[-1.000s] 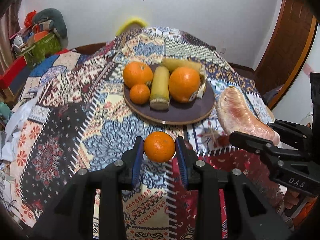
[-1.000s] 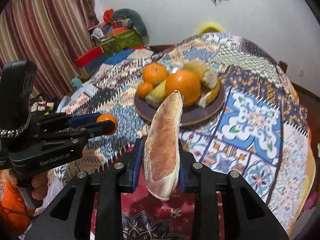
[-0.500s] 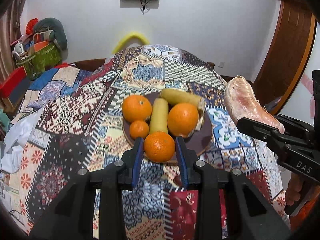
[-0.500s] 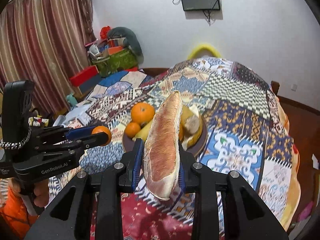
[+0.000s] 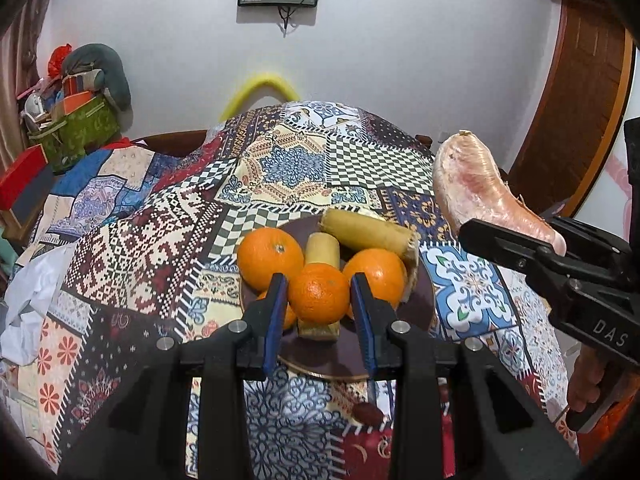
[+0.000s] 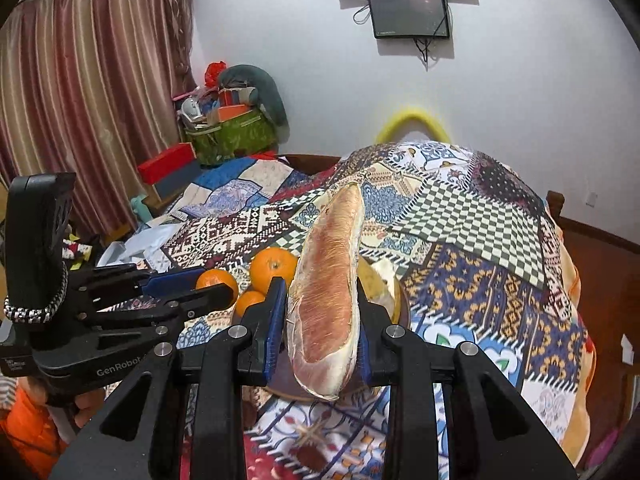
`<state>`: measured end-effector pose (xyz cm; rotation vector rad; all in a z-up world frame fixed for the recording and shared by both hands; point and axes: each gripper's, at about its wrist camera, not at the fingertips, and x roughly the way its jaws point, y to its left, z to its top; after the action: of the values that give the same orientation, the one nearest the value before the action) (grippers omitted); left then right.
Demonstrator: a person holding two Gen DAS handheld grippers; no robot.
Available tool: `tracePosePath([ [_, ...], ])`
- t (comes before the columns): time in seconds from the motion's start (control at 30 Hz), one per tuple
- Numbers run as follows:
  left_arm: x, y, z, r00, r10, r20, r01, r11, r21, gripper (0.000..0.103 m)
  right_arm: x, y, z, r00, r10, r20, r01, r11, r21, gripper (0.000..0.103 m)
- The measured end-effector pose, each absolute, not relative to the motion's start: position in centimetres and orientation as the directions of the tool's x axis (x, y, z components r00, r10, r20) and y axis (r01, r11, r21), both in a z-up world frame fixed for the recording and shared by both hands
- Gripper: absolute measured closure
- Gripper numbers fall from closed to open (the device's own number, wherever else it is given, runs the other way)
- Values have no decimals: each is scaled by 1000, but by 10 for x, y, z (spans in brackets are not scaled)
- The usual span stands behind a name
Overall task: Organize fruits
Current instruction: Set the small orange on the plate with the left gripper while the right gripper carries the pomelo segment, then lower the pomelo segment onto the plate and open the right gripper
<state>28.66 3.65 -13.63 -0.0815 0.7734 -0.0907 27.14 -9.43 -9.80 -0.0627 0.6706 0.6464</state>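
My left gripper (image 5: 319,296) is shut on a small orange (image 5: 319,293) and holds it above the near side of a dark round plate (image 5: 420,304). The plate carries two big oranges (image 5: 270,258), a small one and yellowish pomelo pieces (image 5: 366,232). My right gripper (image 6: 320,320) is shut on a long pink pomelo wedge (image 6: 328,292), held over the plate's right side; the wedge also shows in the left wrist view (image 5: 480,188). The left gripper with its orange (image 6: 216,280) shows in the right wrist view.
A patchwork cloth (image 5: 288,160) covers the table. A small dark red item (image 5: 368,412) lies on it before the plate. Boxes and a green bag (image 5: 76,128) stand at the left, a wooden door (image 5: 580,100) at the right, a curtain (image 6: 80,100) behind.
Both grippers have risen and moved forward toward the plate with their fruit. The small orange is now over the plate's near side instead of over the cloth before it.
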Motion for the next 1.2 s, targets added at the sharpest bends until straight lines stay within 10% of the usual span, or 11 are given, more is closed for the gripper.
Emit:
tracePosePath([
  [1.2, 347, 49, -177, 663, -134, -737, 37, 989, -146, 71, 333, -53, -145, 442, 533, -721, -665, 734, 135, 74],
])
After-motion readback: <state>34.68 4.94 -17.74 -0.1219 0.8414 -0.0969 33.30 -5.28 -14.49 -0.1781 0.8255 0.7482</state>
